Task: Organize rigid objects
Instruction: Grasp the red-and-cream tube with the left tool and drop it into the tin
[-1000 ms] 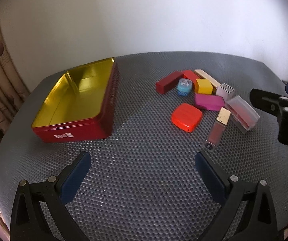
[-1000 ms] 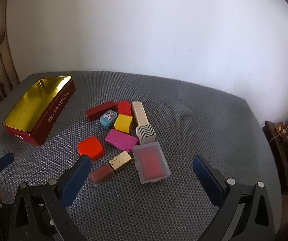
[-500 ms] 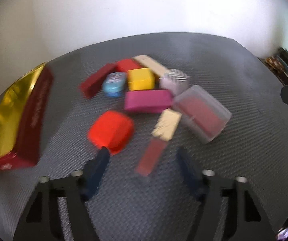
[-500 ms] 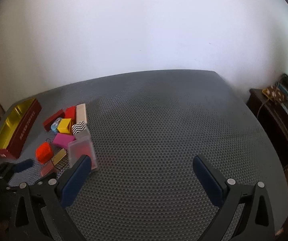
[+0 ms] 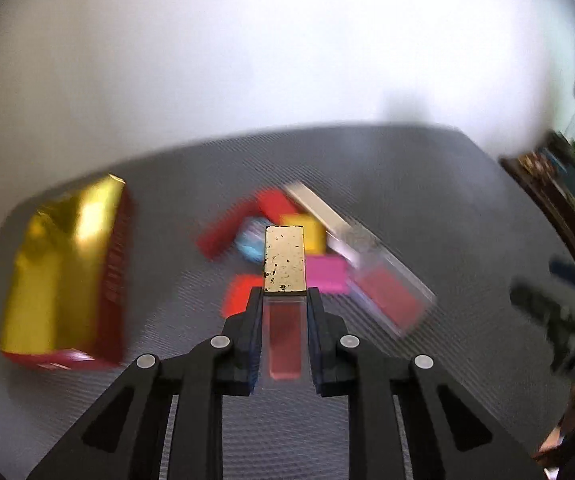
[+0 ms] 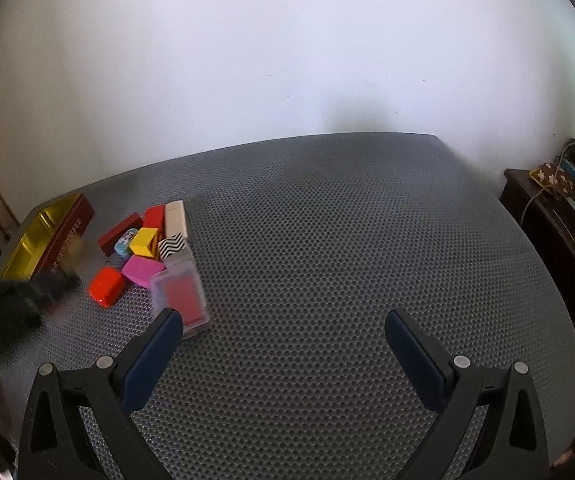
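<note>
The left tongs point(image 5: 285, 332), which gaped wide over bare mat a second ago, have just been closing and now clamp the gold-capped tube point(image 5: 284, 260) by its clear reddish body, the gold cap sticking out past the tips; the tube no longer lies among the other pieces but rides above them, and the whole left wrist view is smeared, so the lift looks to be under way, though the blur makes it hard to say how far clear of the tabletop point(image 6: 327, 240) the tube is; the remaining pile, from the orange case point(image 6: 106, 287) and magenta block point(image 6: 141, 270) to the clear box with the red insert point(image 6: 179, 294), sits where it did, beside the open red tin point(image 6: 43, 236) with its gold lining; the right tongs point(image 6: 283, 354) stand spread with nothing between them, now swung off to face bare mat; so the first piece is in hand, and the likely next step is carrying it left to the tin.
</note>
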The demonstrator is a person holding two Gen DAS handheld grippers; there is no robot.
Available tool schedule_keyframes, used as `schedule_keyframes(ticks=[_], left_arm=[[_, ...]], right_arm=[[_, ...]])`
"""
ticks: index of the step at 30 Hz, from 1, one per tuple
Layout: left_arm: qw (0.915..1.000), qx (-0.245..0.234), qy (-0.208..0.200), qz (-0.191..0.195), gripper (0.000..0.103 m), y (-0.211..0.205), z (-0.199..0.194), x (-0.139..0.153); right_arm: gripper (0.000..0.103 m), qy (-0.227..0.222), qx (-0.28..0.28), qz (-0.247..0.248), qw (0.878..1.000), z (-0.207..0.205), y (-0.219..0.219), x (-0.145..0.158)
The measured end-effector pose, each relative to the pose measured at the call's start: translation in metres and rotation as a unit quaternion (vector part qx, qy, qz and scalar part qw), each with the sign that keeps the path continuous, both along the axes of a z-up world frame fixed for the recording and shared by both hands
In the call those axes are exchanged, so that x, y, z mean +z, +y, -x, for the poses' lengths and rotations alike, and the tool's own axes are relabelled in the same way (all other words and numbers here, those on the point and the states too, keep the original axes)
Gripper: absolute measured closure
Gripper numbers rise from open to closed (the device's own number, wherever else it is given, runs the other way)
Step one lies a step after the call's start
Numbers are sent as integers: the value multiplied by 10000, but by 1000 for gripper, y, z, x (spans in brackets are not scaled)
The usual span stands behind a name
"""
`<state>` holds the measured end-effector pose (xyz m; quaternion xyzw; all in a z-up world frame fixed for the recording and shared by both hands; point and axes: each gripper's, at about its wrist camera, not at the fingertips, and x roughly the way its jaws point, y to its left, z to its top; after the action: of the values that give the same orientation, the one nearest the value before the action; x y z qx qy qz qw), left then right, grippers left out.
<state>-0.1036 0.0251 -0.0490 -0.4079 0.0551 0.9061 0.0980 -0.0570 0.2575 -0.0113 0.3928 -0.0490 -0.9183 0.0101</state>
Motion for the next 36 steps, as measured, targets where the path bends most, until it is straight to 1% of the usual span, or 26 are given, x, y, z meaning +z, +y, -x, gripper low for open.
schedule_keyframes(ticks=[2,4,8,11,13,16,19,22,25,27,30,32,34,36], left_arm=[[9990,376,225,66,86,-28,10,18],[9965,744,361,143,86,-55,22,31],[9871,1548,402,77,86,-125,49,48],[9817,1860,368,148,86,-162,64,51],[9793,1985,323,223,86,-177,70,51],[9763,2141,179,278,86,-199,85,44],[9752,2189,19,315,86,-207,96,36],[9737,2217,-257,455,86,-216,123,22],[9736,2197,-500,367,86,-222,143,12],[9725,2182,-756,315,86,-224,164,-4],[9661,2328,-1092,213,86,-231,188,-26],[9605,2448,-1297,263,86,-238,200,-40],[9575,2515,-1402,167,86,-244,207,-49],[9547,2567,-1500,160,86,-248,212,-59]], right_arm=[[0,6,33,-49,10000,-2,-7,0],[0,0,107,-72,9999,-4,-14,0],[0,38,259,-134,9996,-6,-26,3],[0,42,322,-170,9993,-8,-30,2],[0,22,332,-173,9993,-7,-29,0],[0,-62,275,-165,9995,-5,-24,-6],[0,-142,169,-93,9997,-1,-15,-12],[0,-211,98,-72,9997,0,-8,-17],[0,-296,5,8,9996,-1,-2,-20],[0,-325,-1,93,9994,-2,0,-22],[0,-377,4,22,9993,-1,-2,-25],[0,-453,29,-22,9990,0,-5,-28],[0,-510,58,-66,9987,2,-8,-30],[0,-559,87,-141,9983,3,-11,-32]])
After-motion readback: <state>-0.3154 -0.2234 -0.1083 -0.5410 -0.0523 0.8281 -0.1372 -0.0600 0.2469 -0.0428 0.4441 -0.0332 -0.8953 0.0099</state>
